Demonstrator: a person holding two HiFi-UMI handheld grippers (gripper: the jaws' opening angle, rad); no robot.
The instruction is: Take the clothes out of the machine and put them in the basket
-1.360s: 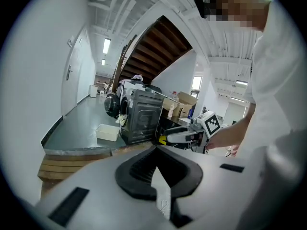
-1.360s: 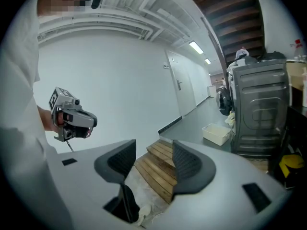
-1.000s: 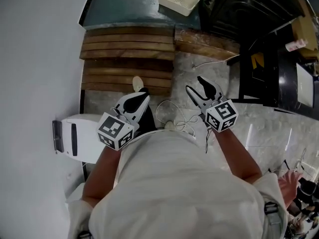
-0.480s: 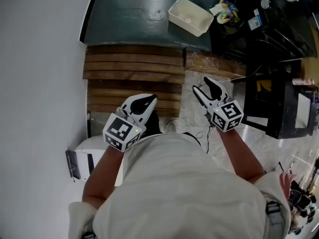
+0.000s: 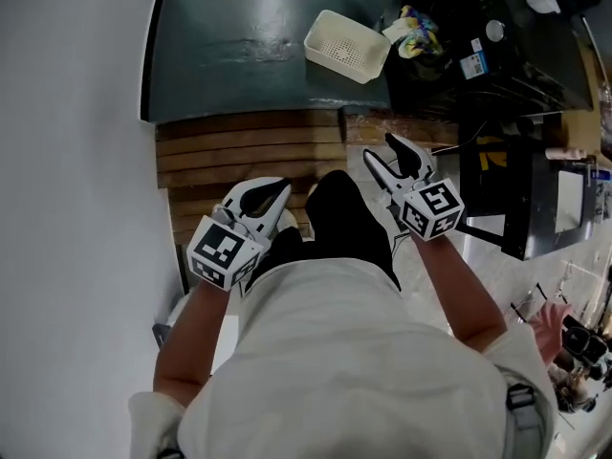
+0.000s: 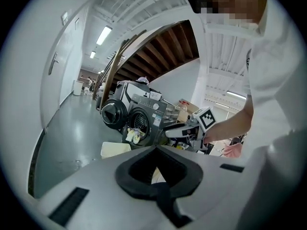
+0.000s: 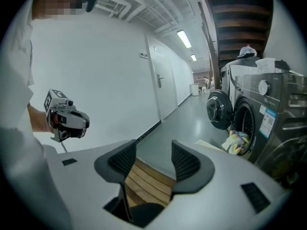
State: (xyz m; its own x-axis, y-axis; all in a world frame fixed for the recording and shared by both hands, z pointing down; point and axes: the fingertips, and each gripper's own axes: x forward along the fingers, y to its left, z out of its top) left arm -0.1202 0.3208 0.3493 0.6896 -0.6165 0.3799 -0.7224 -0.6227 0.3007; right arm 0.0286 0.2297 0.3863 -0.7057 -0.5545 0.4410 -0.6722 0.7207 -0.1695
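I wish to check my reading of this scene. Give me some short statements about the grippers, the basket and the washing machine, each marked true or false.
1. The right gripper has its jaws apart with nothing between them. True.
2. The cream basket stands on the wooden slats. False: it stands on the dark floor beyond them.
3. The washing machine has its door open, with clothes at the opening. True.
4. The left gripper holds a piece of clothing. False: its jaws are together and hold nothing.
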